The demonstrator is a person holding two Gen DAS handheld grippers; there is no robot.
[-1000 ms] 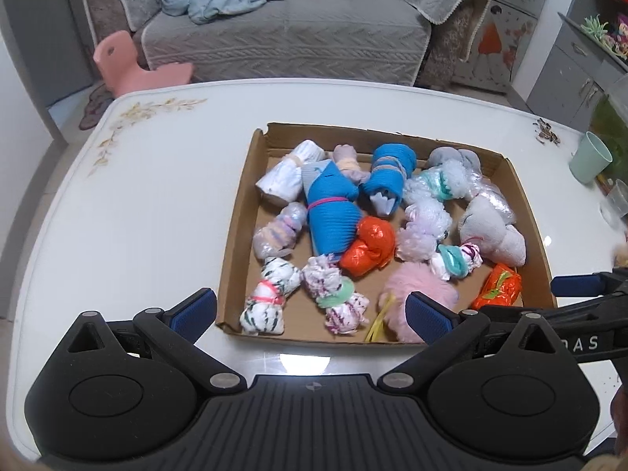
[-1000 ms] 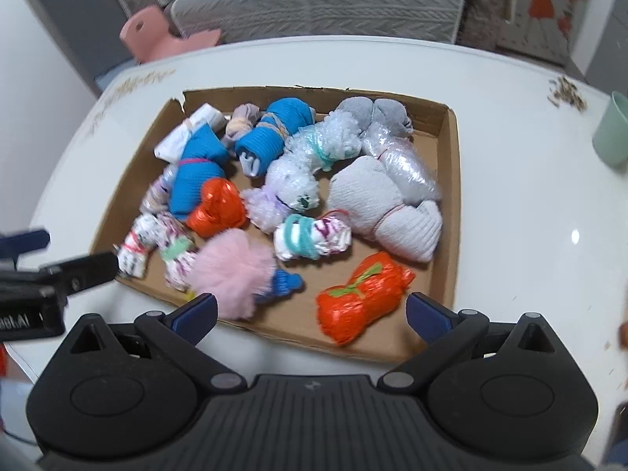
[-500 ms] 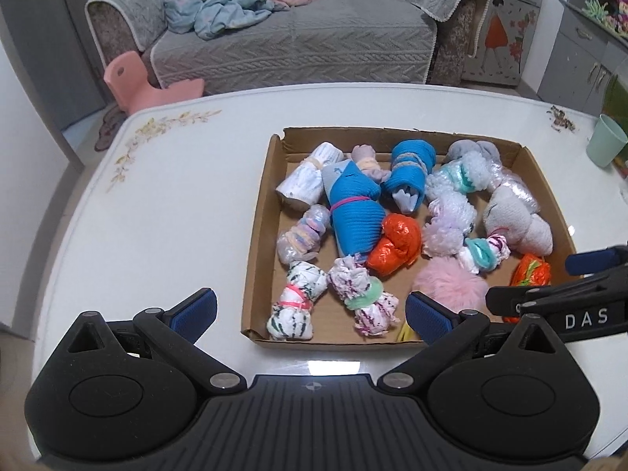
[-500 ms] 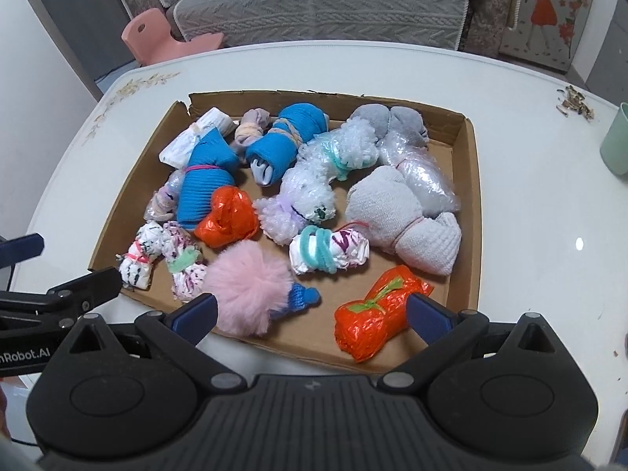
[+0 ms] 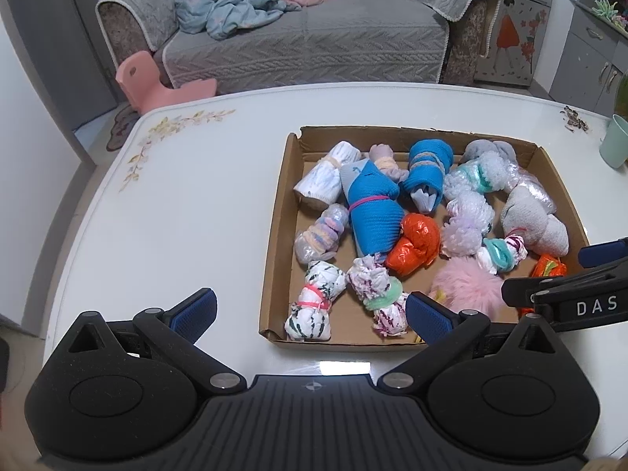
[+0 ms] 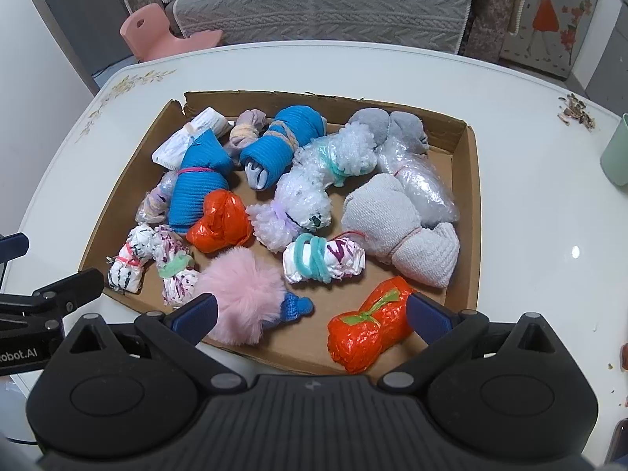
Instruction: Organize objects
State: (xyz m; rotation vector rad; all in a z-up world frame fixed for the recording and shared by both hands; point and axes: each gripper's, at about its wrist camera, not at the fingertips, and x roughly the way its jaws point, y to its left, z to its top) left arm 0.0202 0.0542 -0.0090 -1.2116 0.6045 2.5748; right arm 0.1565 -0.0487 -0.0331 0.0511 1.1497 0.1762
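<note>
1. A white table stands in front of a grey sofa, with a pink stool on the floor between them and a green cup at the table's right edge.
2. A shallow cardboard tray lies flat on the table, full of small tied bundles packed close, many of them touching.
3. In the right wrist view an orange bundle sits at the tray's near right corner, its long axis running from near left to far right, the green tie across its middle.
4. A pink pompom lies just left of it by the near wall; a blue roll lies with its long axis near to far, and a second blue roll slants toward the far right.
5. The left gripper hangs over the tray's near left corner, fingers spread wide and empty.
6. The right gripper hovers above the near wall, fingers likewise released, holding nothing.
7. Since a second ago both cameras have pulled back and risen: the tray sits farther up and smaller in each view, more of the sofa shows, and the bundles lie as they did.
</note>
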